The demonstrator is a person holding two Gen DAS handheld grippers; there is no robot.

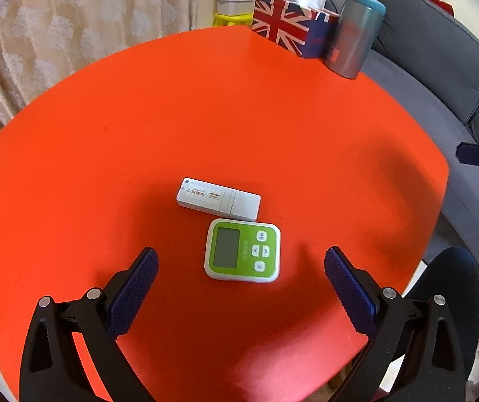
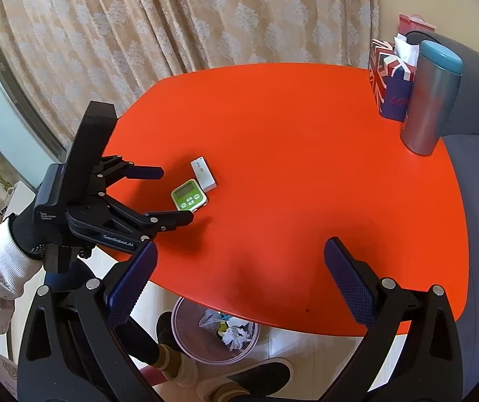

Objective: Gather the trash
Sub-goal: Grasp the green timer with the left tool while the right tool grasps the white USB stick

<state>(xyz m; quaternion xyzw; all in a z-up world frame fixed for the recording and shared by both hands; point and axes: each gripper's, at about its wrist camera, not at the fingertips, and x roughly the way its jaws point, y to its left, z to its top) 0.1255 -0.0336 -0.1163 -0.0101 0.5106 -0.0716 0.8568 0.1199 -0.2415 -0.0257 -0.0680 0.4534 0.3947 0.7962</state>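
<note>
My left gripper [image 1: 241, 258] is open and empty, hovering just above the orange table [image 1: 139, 117], its fingers either side of a green-and-white timer [image 1: 242, 254]. A white USB-style stick [image 1: 218, 198] lies just beyond the timer. In the right wrist view the left gripper [image 2: 175, 194] is open beside the timer [image 2: 189, 198] and stick [image 2: 203, 173]. My right gripper [image 2: 241, 251] is open and empty above the table's near edge [image 2: 272, 321]. A clear bin [image 2: 215, 331] with crumpled paper stands on the floor below that edge.
A Union Jack tissue box [image 1: 289, 30] and a grey tumbler with a teal lid [image 1: 356, 33] stand at the table's far right corner. A grey sofa [image 1: 440, 50] is to the right. Curtains hang behind. The person's feet [image 2: 239, 378] are by the bin.
</note>
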